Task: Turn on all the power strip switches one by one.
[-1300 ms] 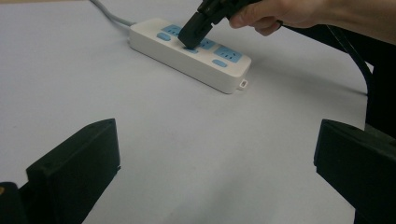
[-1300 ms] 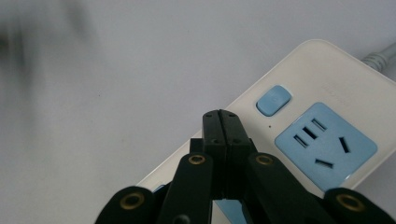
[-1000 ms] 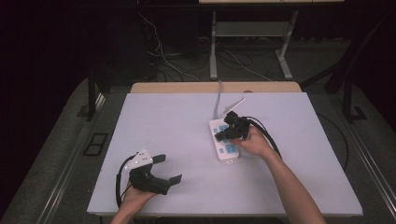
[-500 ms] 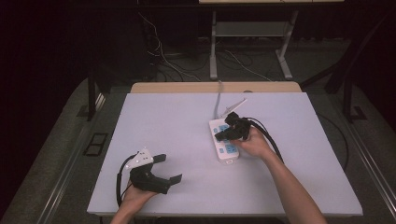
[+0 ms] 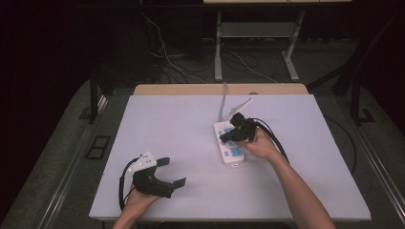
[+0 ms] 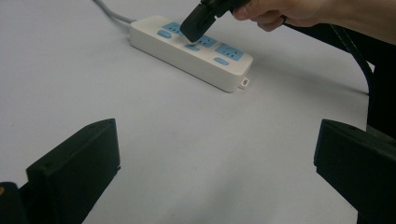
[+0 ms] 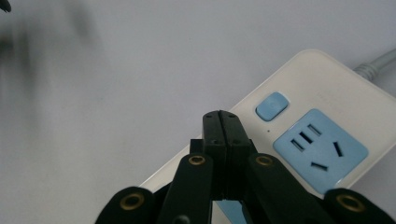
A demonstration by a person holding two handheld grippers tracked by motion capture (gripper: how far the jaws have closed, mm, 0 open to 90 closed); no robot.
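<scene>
Left tongs: your jaws stand wide apart with nothing between them; they rest low on the counter near your edge, well apart from the work; from the left gripper view they face the power strip across bare counter

Right tongs: your jaws are pressed together, tips meeting with nothing held; they come down over the power strip, the closed tip at the strip's near edge, just beside a blue switch button

Power strip: it lies flat on the counter under your right tongs, a blue socket just to the right of the tip, its grey cord running away to the far edge

Step in hand: by my reading you are using the closed tip as a poker to press a switch on the strip; whether the tip touches the casing yet I cannot tell

Next move: keep the jaws together; bring the tip squarely over the button, then push straight down; a slanted push may slide the strip, so your left tongs could brace it
</scene>
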